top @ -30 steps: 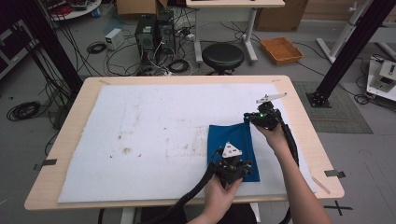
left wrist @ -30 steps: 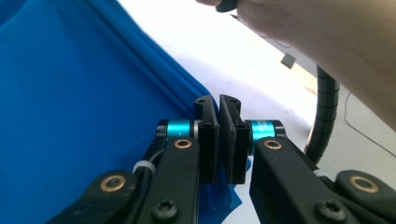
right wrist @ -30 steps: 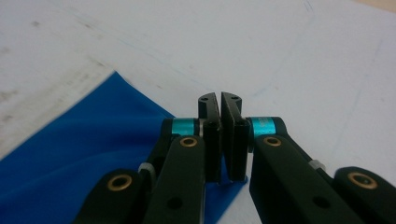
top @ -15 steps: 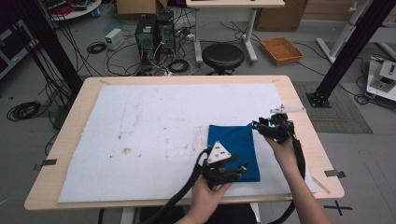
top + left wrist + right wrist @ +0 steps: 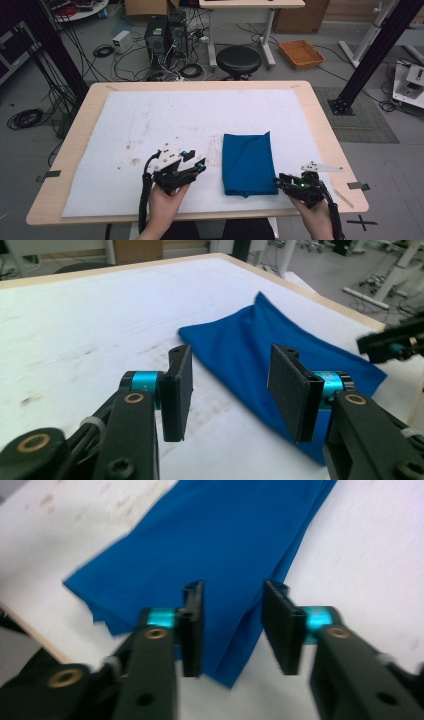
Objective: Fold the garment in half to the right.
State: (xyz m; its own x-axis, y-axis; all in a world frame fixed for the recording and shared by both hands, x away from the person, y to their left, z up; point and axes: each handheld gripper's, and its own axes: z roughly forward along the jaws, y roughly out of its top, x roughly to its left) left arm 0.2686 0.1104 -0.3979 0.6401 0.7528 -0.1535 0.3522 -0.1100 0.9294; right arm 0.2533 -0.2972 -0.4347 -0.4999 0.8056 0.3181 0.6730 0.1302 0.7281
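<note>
A folded blue cloth (image 5: 247, 163) lies flat on the white sheet (image 5: 150, 125) covering the tabletop (image 5: 320, 120), toward its near edge. The left hand-held gripper (image 5: 199, 166) hovers just left of the cloth, released, its jaws having just opened. The right hand-held gripper (image 5: 278, 183) sits at the cloth's near right corner, jaws apart and just narrowing, gripping nothing.

Cloth (image 5: 247, 163) on table (image 5: 320, 120) — between both claws.
</note>
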